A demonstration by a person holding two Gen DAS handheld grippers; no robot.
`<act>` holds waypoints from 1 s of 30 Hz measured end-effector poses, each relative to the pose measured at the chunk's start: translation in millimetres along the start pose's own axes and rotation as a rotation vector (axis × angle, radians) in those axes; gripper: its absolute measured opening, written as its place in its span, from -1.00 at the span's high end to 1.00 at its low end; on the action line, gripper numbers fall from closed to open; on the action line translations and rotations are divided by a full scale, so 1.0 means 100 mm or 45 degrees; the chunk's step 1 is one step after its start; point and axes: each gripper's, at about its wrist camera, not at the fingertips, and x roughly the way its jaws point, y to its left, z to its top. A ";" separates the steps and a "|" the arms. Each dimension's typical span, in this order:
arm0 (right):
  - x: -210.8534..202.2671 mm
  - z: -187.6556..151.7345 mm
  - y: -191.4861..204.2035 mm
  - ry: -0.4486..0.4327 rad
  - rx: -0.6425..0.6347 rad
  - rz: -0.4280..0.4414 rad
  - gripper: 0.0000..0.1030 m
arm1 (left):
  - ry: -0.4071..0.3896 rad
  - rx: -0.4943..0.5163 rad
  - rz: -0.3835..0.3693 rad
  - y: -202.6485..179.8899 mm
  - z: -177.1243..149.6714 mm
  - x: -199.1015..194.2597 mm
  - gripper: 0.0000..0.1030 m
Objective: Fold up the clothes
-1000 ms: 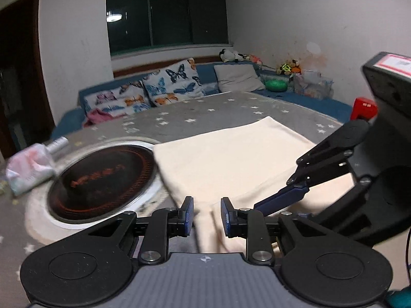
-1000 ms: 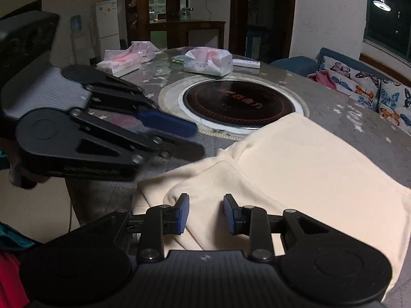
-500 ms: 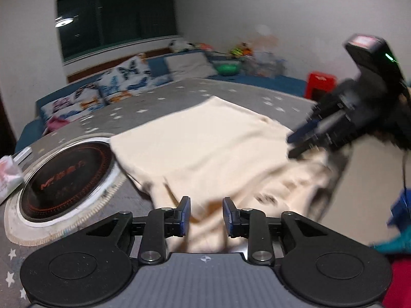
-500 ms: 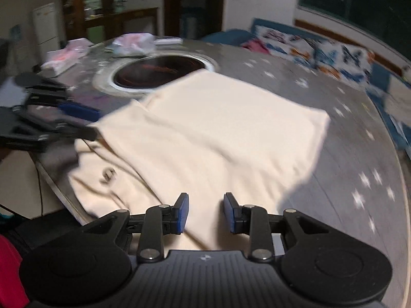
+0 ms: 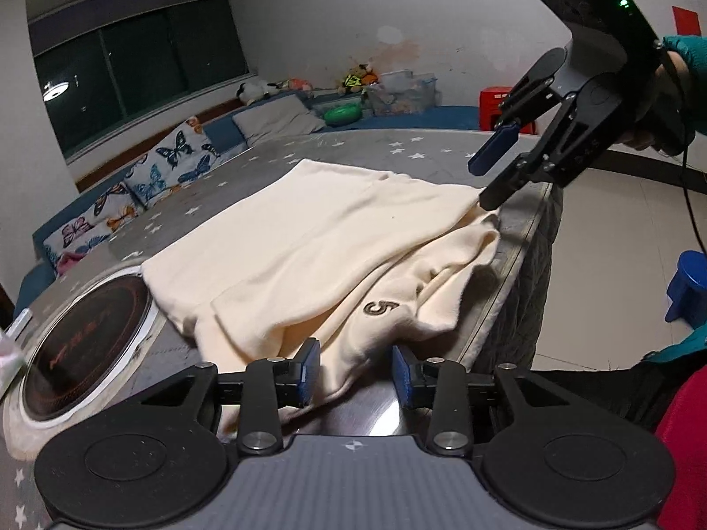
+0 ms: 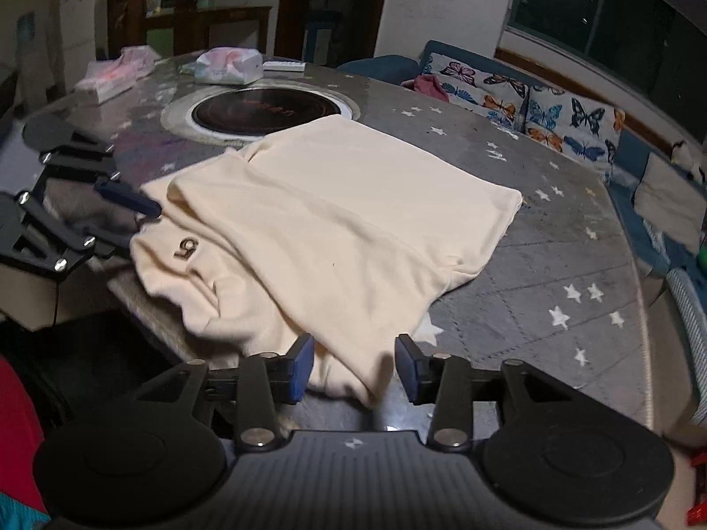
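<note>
Between the left pads: a loose fold of the cream garment at the near table edge; left gripper spread, pads clear of the cloth on both sides, jaws just opened wider.
Ahead of the left gripper: dark stitched figure "5" on a rumpled lower layer, then the flatter folded panel reaching away across the table.
Left of the left gripper: round dark hob set into the grey star-patterned table, touching or just beside the garment's corner.
Far right of the left gripper: right gripper raised over the garment's far corner, lower finger tip at the cloth's edge, contact unclear; held by a hand in a teal sleeve.
Between the right pads: the garment's near corner, hanging over the table rim; right gripper spread, pads apart from the fabric, jaws just opened wider.
Ahead of the right gripper: the folded panel lying flat, the hob beyond its far edge.
Left of the right gripper: left gripper at the garment's other corner, beside the stitched figure.
Beyond the hob: tissue packs on the far side of the table.
Right of the right gripper: butterfly-print cushions on a blue sofa past the table.
</note>
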 end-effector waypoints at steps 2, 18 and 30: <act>-0.03 -0.02 0.05 -0.002 -0.045 -0.003 0.01 | -0.008 -0.006 -0.001 0.00 0.02 0.03 0.47; 0.21 0.09 0.38 -0.070 -0.296 0.092 0.06 | -0.035 -0.235 0.008 0.43 0.34 0.23 0.81; 0.36 0.35 0.01 -0.053 -0.006 0.179 0.77 | -0.032 -0.115 0.053 0.31 0.12 0.05 0.49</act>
